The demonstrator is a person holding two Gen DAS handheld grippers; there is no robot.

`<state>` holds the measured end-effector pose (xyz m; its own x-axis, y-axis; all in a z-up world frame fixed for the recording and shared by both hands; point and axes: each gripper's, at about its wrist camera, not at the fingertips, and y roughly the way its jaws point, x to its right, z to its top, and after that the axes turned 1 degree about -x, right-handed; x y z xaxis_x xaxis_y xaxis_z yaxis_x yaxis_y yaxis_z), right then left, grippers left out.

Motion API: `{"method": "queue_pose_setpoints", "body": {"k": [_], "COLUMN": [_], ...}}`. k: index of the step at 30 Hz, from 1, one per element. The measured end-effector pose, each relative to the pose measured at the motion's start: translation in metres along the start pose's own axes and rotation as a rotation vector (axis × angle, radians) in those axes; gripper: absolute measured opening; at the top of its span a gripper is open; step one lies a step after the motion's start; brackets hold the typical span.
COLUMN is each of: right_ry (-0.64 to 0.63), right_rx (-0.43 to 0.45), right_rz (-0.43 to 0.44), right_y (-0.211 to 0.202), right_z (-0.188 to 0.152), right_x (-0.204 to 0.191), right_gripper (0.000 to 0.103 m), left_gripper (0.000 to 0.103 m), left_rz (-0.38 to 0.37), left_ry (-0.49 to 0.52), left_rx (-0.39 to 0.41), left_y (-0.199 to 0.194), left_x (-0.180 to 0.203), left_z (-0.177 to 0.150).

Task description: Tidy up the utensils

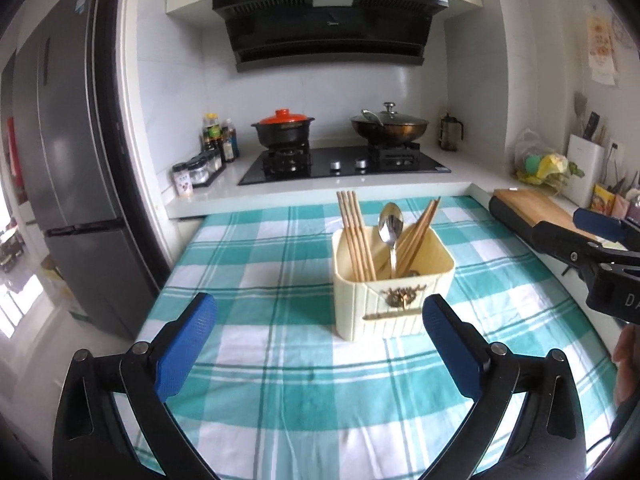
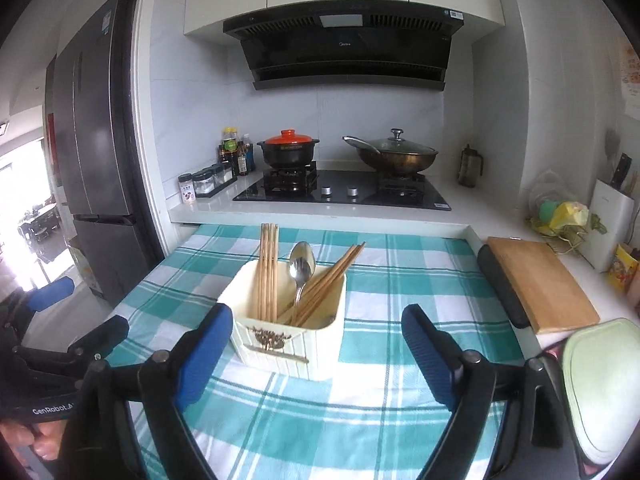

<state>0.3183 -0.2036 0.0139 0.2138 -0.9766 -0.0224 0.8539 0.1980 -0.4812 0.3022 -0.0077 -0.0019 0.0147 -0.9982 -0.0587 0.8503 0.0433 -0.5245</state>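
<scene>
A cream utensil box stands on the teal checked tablecloth. In it are two bunches of wooden chopsticks and a metal spoon, all upright or leaning. My left gripper is open and empty, just in front of the box. My right gripper is open and empty, with the box close ahead between its fingers. The right gripper also shows at the right edge of the left wrist view.
A wooden cutting board lies on the counter at the right, with a pale green board nearer. Behind the table is a stove with a clay pot and a wok. A fridge stands left.
</scene>
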Motion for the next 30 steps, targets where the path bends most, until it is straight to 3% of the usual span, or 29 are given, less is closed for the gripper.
{"method": "queue_pose_setpoints", "body": {"k": [4,12,21,30], "right_ry": [0.02,0.012,-0.035,-0.061], "right_rx": [0.023,0.046,0.035,0.031], "right_rz": [-0.015,-0.031,-0.025,-0.025], "right_y": [-0.033,-0.077,-0.088,-0.094], "right_z": [-0.02,-0.048,-0.058,-0.059], "right_x": [-0.003,-0.016,-0.04,-0.048], "right_gripper": [0.101,0.102,0.102,0.102], "left_gripper": [0.103,0.103,0.103,0.103], "left_rz": [0.01,0.03,0.067,0.054], "left_ry": [-0.009,-0.026,-0.004,-0.04], "left_rx": [-0.001,0.0,-0.012,-0.015], "left_y": [-0.027,-0.06,-0.069,-0.076], "left_x": [-0.002,-0.004,-0.001,-0.013], "left_z": [-0.014,-0.034,-0.04,-0.04]}}
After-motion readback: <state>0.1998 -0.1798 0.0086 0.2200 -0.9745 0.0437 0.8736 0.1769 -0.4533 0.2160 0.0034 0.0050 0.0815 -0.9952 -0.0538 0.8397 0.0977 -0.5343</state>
